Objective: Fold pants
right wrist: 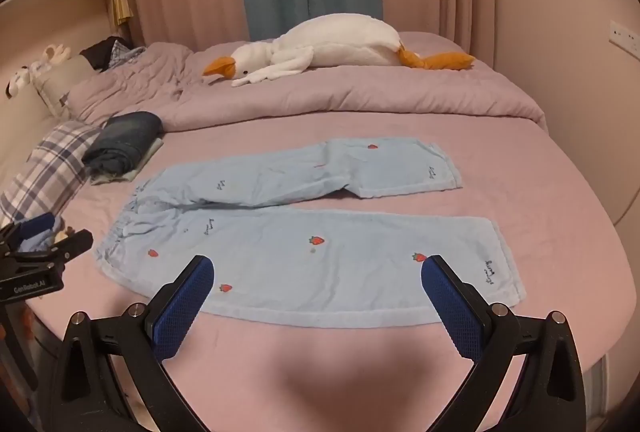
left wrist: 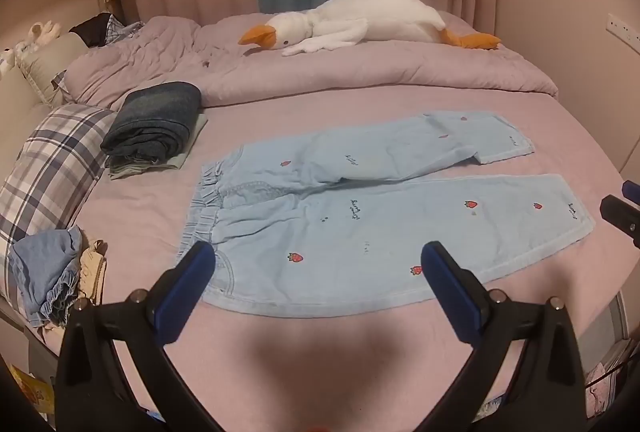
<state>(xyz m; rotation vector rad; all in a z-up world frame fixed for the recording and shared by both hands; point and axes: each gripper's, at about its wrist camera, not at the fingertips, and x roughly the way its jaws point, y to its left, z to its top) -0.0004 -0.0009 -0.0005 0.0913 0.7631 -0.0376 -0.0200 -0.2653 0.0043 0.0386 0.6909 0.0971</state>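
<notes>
**Light blue pants, unfolded, on bed**

Item: pants (left wrist: 384, 228), pale blue with strawberry print, spread flat on the pink bed (left wrist: 320, 352) near its front edge, waistband toward the left edge, both legs running right, the far leg partly creased.

Left gripper (left wrist: 318, 264): fingers spread wide, holding nothing, above the waistband end.

Right gripper (right wrist: 318, 274): fingers spread wide, empty, above the near leg.

Also present: folded dark clothes (left wrist: 156, 124) by the plaid pillow (left wrist: 48, 168); plush goose (left wrist: 360, 20) along the far edge.
</notes>
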